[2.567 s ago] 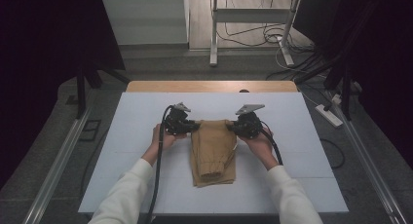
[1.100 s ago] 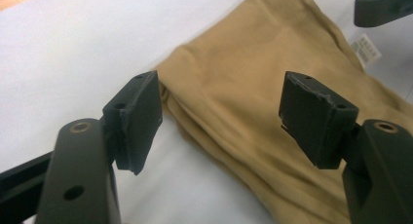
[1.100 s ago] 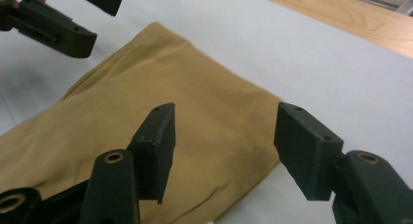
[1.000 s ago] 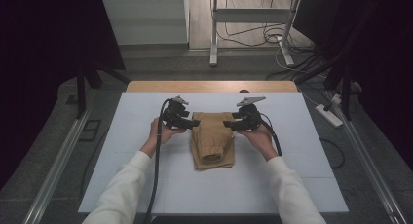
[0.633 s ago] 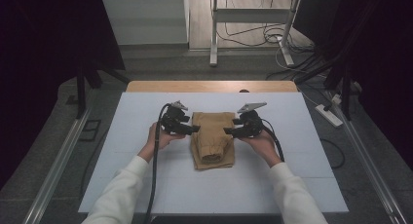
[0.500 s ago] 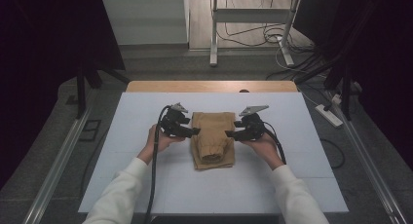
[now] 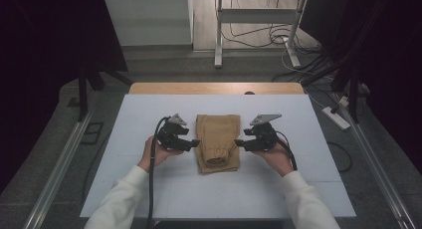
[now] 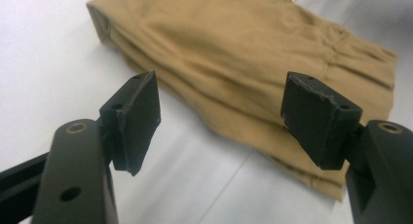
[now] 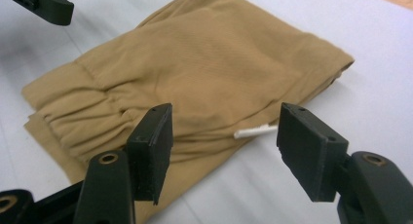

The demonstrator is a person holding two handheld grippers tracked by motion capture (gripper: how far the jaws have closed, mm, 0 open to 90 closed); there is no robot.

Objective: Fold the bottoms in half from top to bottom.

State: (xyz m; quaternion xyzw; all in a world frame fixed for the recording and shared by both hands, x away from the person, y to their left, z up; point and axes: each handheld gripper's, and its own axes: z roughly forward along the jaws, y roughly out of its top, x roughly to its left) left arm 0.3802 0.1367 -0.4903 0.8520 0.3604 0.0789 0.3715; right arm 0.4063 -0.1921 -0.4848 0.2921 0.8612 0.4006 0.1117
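While a folded tan garment (image 7: 217,142) lies mid-counter (image 7: 149,189), long axis running away from the person, the left gripper (image 7: 195,143) and right gripper (image 7: 238,143) flank it equally close. Seen from the left gripper, jaws gape wide, empty, the cloth's edge ahead. Seen from the right gripper, jaws likewise gape, empty.
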